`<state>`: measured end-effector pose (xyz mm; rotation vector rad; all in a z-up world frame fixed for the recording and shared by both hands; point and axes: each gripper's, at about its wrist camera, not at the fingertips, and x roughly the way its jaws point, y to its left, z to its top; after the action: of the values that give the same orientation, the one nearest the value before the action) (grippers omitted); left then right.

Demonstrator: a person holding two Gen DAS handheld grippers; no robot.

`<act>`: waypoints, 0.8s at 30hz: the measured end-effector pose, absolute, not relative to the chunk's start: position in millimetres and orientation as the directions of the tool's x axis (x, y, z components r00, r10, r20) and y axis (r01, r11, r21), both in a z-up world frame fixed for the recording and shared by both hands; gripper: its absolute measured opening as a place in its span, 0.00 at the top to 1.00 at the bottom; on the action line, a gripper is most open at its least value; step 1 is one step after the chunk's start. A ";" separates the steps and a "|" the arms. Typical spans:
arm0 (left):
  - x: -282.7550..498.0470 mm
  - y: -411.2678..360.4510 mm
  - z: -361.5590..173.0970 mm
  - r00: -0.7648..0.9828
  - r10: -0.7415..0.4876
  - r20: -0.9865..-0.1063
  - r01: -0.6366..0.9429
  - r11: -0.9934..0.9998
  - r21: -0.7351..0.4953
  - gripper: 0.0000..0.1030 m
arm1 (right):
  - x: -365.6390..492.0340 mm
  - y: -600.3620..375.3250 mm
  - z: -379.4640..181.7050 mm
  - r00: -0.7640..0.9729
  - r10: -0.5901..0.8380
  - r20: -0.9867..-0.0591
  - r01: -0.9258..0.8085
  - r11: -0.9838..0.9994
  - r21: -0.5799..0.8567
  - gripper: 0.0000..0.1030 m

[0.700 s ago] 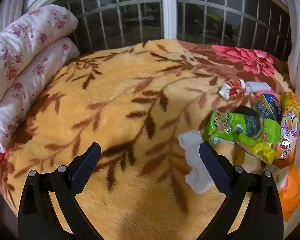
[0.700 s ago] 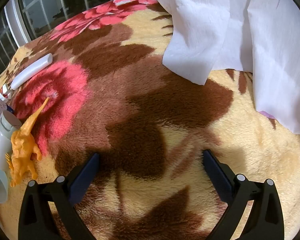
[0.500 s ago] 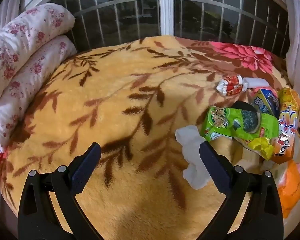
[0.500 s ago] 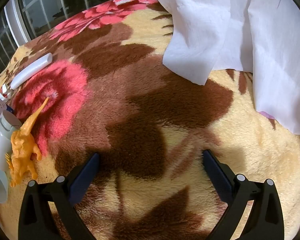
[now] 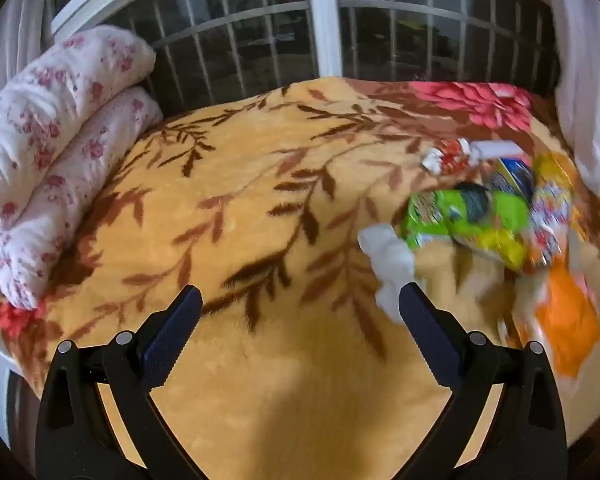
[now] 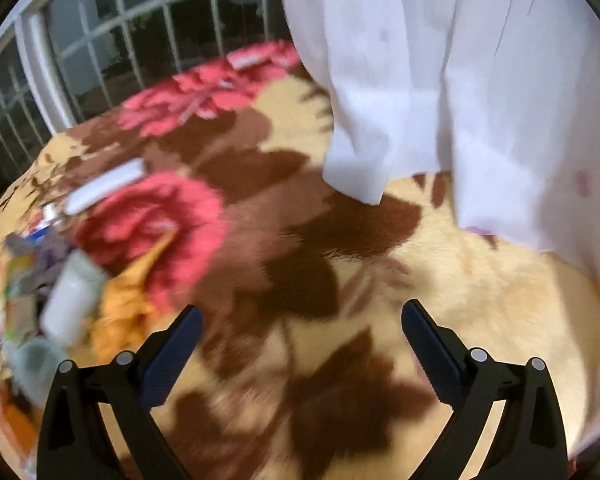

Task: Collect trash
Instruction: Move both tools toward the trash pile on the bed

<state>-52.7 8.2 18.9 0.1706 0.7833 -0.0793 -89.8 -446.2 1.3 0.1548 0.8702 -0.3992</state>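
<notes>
- Left gripper [image 5: 300, 304]: jaws spread wide, nothing between them, above bare blanket [image 5: 228, 208] toward its near edge.
- Right gripper [image 6: 298, 318]: jaws likewise wide apart and empty, above a brown leaf patch of the blanket [image 6: 480, 280].
- Trash: a loose cluster near the blanket's right edge in the left view, blurred by motion.
- Green snack bag [image 5: 466, 220]: glossy film, crumpled; long axis runs left to right, slightly down toward the right edge.
- Orange-yellow packet [image 5: 550, 208]: shiny, long axis running from far to near, just beside the green bag.
- White tissue [image 5: 390, 266]: soft, crumpled, elongated far-to-near; its near end lies behind the left gripper's right finger.
- Red-and-white wrapper [image 5: 448, 156]: twisted, at the far side of the cluster.
- Orange bag [image 5: 568, 320]: nearest the right edge.
- Blanket: plush fleece, tan with brown leaves and pink flowers.
- Floral bedding roll [image 5: 56, 148]: stacked along the left edge.
- White curtain [image 6: 460, 80]: hangs onto the blanket's far right.
- Barred window [image 5: 320, 32]: behind the far edge.
</notes>
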 end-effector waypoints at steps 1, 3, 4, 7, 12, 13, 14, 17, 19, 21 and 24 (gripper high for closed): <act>-62.8 9.4 20.8 0.719 -0.006 -0.695 0.130 0.983 0.127 0.07 | -100.8 -431.5 10.6 0.590 -0.286 -0.755 0.391 0.919 -0.042 0.05; -79.1 9.8 24.4 0.732 -0.012 -0.681 0.130 0.984 0.123 0.07 | -120.8 -400.2 26.6 0.617 -0.269 -0.739 0.343 0.938 -0.056 0.05; -86.5 10.0 25.8 0.738 -0.023 -0.675 0.136 0.984 0.115 0.07 | -135.5 -382.7 33.5 0.640 -0.254 -0.725 0.312 0.948 -0.056 0.05; -105.0 8.9 28.9 0.753 -0.034 -0.657 0.141 0.984 0.111 0.07 | -170.6 -338.2 50.6 0.694 -0.191 -0.694 0.224 0.974 -0.044 0.05; -120.6 9.3 24.6 0.746 -0.044 -0.664 0.160 0.981 0.114 0.07 | -203.4 -278.0 57.2 0.704 -0.072 -0.707 0.119 0.993 0.018 0.05; -123.1 10.2 23.9 0.747 -0.042 -0.664 0.156 0.981 0.114 0.07 | -203.7 -266.1 53.6 0.697 -0.071 -0.713 0.112 0.994 0.011 0.05; -125.3 11.9 23.8 0.749 -0.040 -0.661 0.151 0.982 0.112 0.07 | -203.6 -257.3 49.6 0.693 -0.072 -0.718 0.105 0.994 0.002 0.05; -132.5 16.8 23.8 0.755 -0.040 -0.655 0.144 0.984 0.105 0.07 | -206.3 -228.5 38.9 0.690 -0.095 -0.718 0.091 0.995 -0.043 0.05; -135.8 21.0 22.7 0.759 -0.028 -0.650 0.135 0.984 0.115 0.07 | -207.0 -214.1 31.4 0.690 -0.098 -0.717 0.079 0.995 -0.061 0.05; -137.3 24.1 21.4 0.762 -0.019 -0.647 0.127 0.985 0.120 0.07 | -208.5 -205.5 28.4 0.696 -0.069 -0.715 0.054 0.998 -0.043 0.05; -135.6 30.4 18.1 0.752 -0.029 -0.658 0.123 0.988 0.097 0.07 | -204.0 -190.1 24.0 0.691 -0.030 -0.722 0.018 1.000 -0.023 0.05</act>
<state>-135.6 30.4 18.1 0.1373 0.7152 -0.0833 -204.0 -190.1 23.9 -0.0146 0.8077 -0.0268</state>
